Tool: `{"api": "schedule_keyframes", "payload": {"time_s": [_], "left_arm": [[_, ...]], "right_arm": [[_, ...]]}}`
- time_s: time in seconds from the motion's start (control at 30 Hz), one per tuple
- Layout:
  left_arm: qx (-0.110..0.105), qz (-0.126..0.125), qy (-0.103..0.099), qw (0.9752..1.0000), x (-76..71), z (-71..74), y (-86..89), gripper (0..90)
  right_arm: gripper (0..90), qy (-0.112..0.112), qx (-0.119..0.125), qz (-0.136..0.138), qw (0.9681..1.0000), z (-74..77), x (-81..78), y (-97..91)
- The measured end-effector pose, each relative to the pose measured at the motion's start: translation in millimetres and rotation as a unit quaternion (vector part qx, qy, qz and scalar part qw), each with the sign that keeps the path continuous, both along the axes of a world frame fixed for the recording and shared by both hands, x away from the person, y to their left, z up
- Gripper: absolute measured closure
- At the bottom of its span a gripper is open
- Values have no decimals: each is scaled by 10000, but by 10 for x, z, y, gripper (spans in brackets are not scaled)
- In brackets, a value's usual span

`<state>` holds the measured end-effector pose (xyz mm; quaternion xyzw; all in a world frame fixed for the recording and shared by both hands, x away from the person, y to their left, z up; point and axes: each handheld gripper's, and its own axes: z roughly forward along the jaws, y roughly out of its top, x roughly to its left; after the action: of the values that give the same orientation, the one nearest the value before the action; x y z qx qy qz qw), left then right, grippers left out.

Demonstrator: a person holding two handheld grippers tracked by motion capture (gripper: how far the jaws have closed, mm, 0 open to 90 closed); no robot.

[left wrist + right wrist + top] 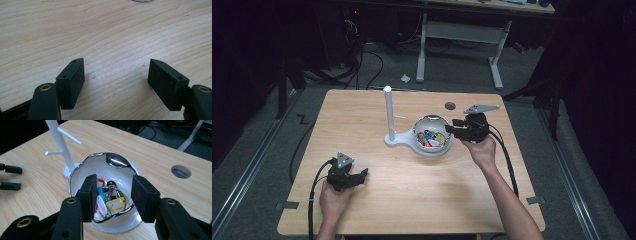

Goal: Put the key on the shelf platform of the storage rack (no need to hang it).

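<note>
no readable text, labels or numbers anywhere

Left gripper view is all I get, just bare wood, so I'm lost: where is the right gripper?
Observer: The right gripper hangs open over a white bowl.
Operator: Anything in the bowl?
Observer: Keys with coloured tags: yellow, white, blue, red.
Operator: What else is nearby?
Observer: A white peg stand rises upright beside the bowl, on its left in the high view.
</note>
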<state>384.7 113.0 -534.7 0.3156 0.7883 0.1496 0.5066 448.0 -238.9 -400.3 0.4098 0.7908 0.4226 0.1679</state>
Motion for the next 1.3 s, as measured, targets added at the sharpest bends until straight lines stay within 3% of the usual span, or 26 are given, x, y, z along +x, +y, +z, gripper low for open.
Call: {"api": "schedule_keyframes", "payload": {"time_s": [0.23, 0.37, 0.6, 0.87, 1.03, 1.1, 1.3], "left_arm": [[12, -4, -3, 10000, 0, -1, 1, 300], [6, 1, -1, 10000, 0, 0, 0, 300], [7, -1, -2, 10000, 0, -1, 0, 300], [15, -2, -5, 10000, 0, -1, 1, 300], [13, -5, -4, 10000, 0, -1, 0, 300], [12, -1, -4, 10000, 0, -1, 0, 300], [5, -1, -2, 10000, 0, 0, 1, 302]], "right_arm": [[552, -51, 45, -93, 9999, 75, -77, -123], [545, -101, 186, -261, 9994, 77, -144, -251], [535, -171, 229, -468, 9985, 130, -273, -451], [528, -150, 377, -738, 9964, 82, -452, -707], [524, -208, 224, -817, 9962, 95, -564, -777], [525, -273, 301, -827, 9957, 96, -609, -802], [524, -189, 400, -945, 9945, 3, -710, -911]]}}
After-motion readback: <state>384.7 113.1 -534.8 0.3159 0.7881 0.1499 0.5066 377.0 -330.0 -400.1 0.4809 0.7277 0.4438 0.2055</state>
